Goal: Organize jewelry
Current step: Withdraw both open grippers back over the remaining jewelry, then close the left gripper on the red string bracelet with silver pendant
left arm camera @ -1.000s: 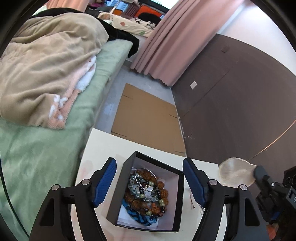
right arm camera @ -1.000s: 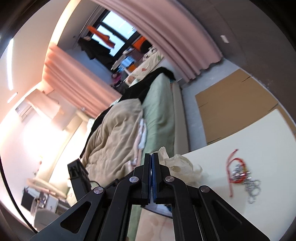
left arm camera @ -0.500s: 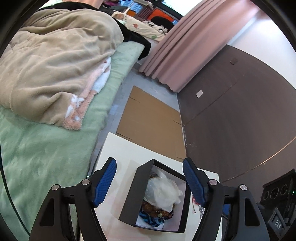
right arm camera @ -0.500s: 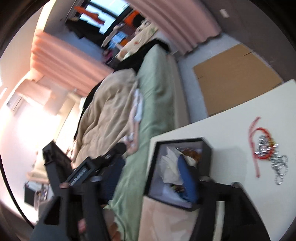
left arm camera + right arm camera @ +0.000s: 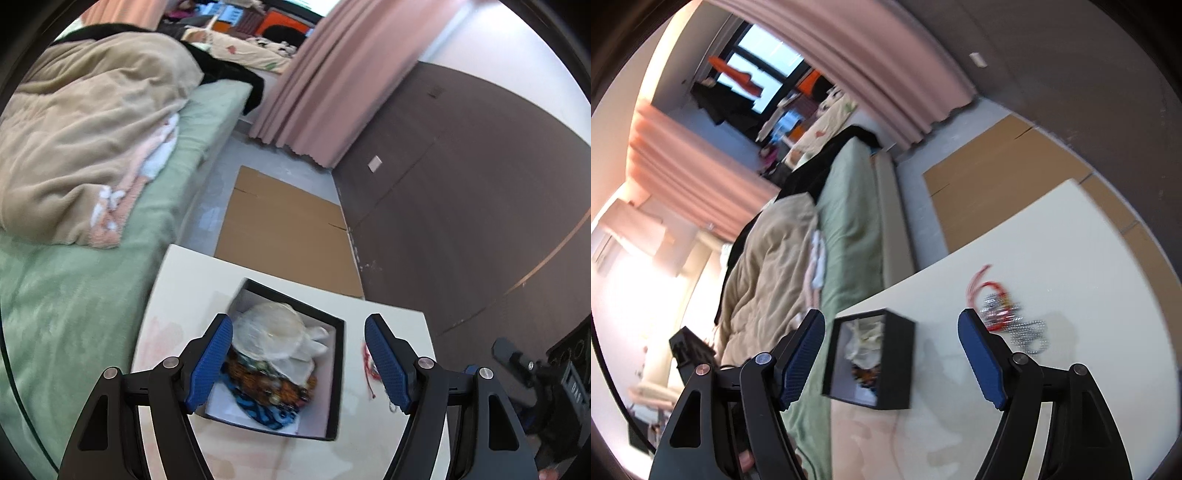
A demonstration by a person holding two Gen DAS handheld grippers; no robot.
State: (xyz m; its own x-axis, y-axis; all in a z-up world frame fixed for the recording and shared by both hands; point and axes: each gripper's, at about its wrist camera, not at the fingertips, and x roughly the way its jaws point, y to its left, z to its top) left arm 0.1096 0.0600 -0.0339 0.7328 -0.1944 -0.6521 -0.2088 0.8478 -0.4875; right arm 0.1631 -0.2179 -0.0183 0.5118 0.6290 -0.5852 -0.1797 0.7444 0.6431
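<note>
A black jewelry box (image 5: 334,373) sits on the cream table (image 5: 192,280). It holds beaded bracelets (image 5: 273,391) with a clear plastic bag (image 5: 277,332) lying on top. My left gripper (image 5: 298,363) is open and empty, hovering above the box. A red cord bracelet (image 5: 369,363) lies to the right of the box. In the right wrist view the box (image 5: 894,354) shows left of centre, with the red cord (image 5: 986,288) and a silver chain (image 5: 1023,330) to its right. My right gripper (image 5: 892,363) is open and empty above the table.
A bed with green sheet (image 5: 55,295) and beige blanket (image 5: 85,122) borders the table's left side. Flat cardboard (image 5: 280,229) lies on the floor beyond the table. A dark wall (image 5: 461,184) and pink curtain (image 5: 317,74) stand behind. The right gripper's body (image 5: 532,376) shows at right.
My right gripper opened, let the plastic bag go into the box, and drew back to the right. My left gripper stayed open above the box.
</note>
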